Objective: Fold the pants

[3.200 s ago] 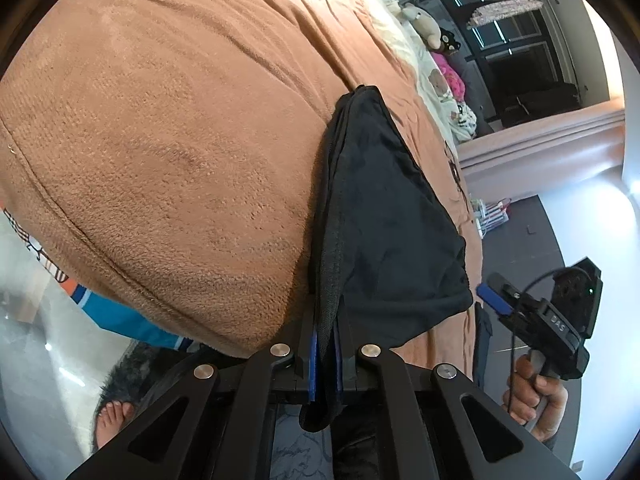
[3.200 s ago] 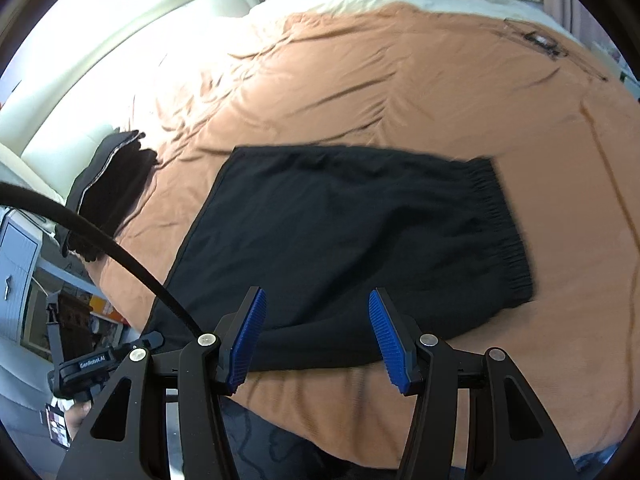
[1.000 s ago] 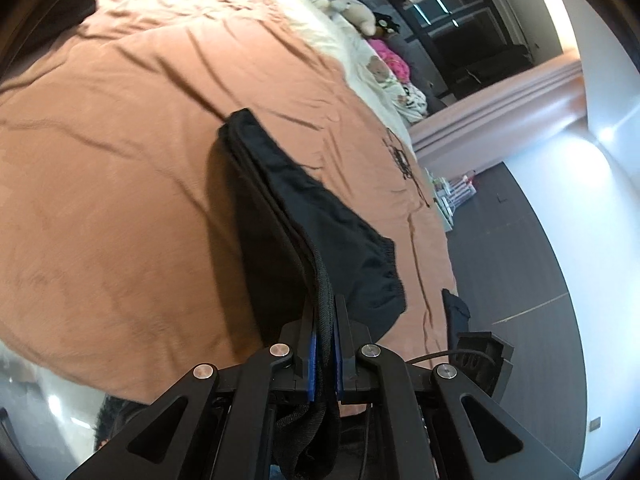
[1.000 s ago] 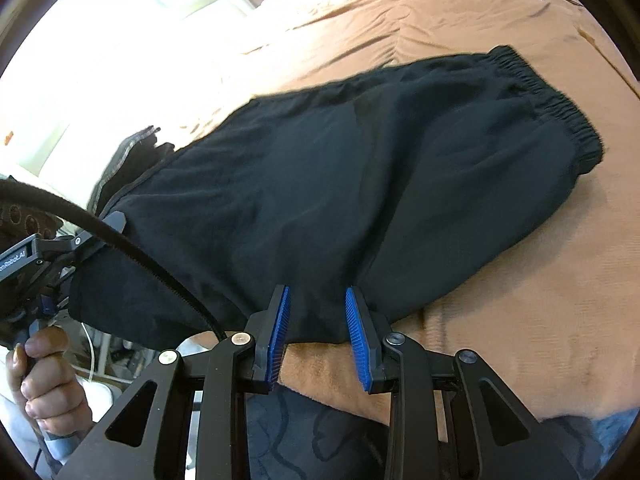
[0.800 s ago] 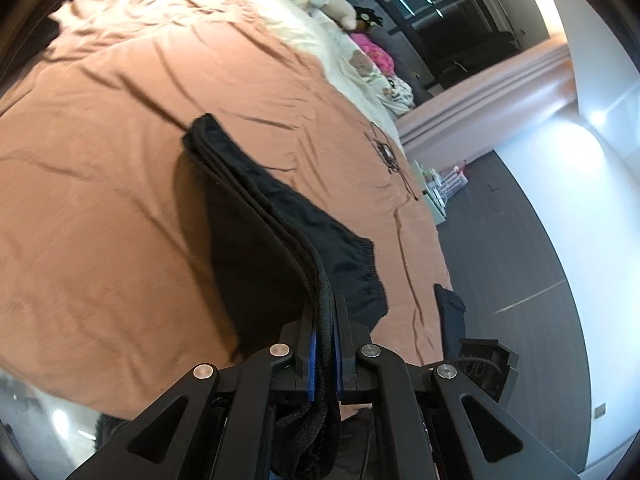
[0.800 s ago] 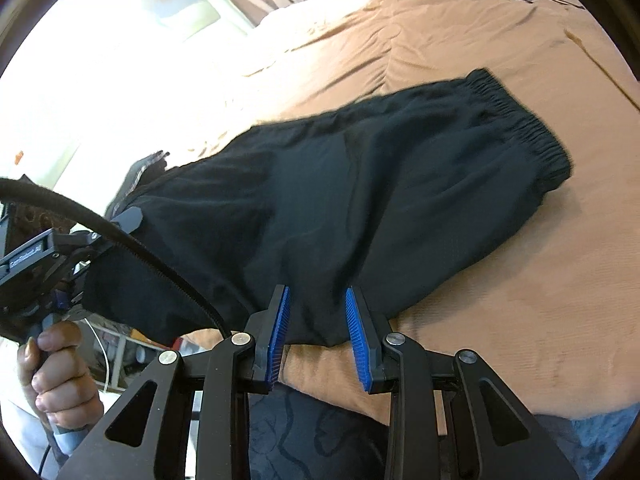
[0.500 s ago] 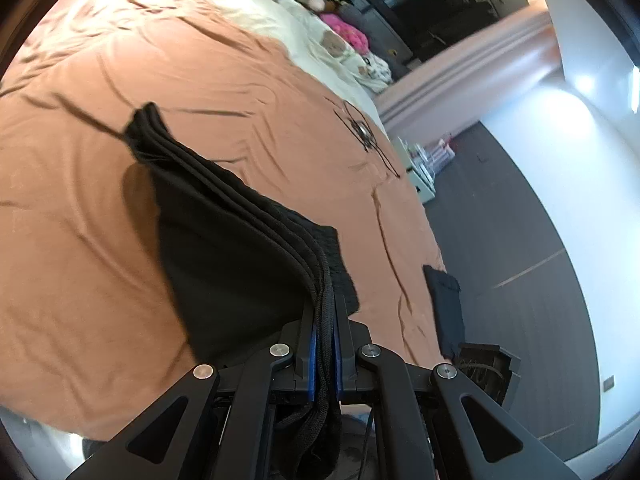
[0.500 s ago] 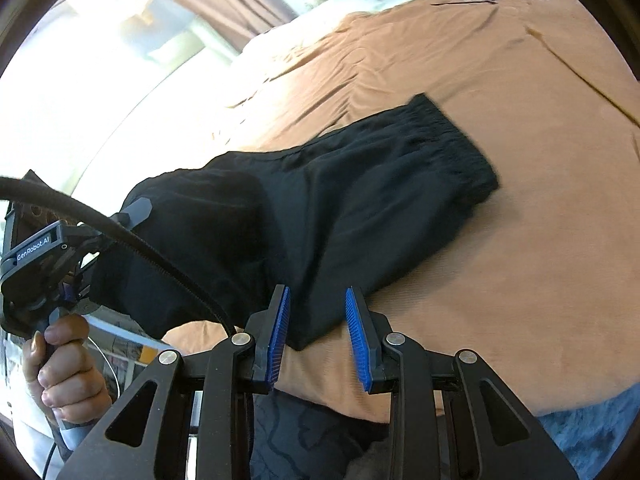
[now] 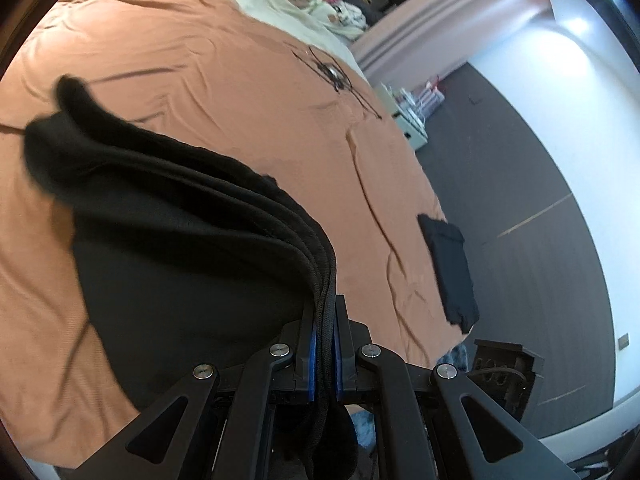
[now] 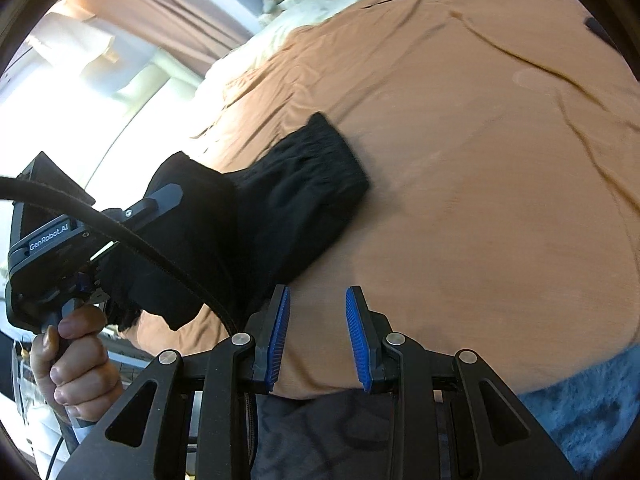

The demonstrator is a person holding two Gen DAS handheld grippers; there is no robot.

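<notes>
- Black pants (image 9: 172, 248) bunched in several layers, one end lifted off the orange bedspread (image 9: 248, 92); the far end trails on it.
- Left gripper (image 9: 325, 344) pads pinch the gathered edge tight.
- Right gripper (image 10: 318, 332) jaws part-spread, nothing between them — only bedspread beyond.
- Progress: folded over at least once, not yet laid down and squared.
- Versus a second ago: the cloth has cleared the right jaws and now hangs at the left.
- Another dark folded garment (image 9: 450, 268) lies at the bed edge.

orange-brown bedspread (image 9: 248, 92) covering the bed; dark grey floor (image 9: 520, 168) meeting a white wall (image 9: 592, 128); daylight glaring through the curtained window (image 10: 132, 40).
</notes>
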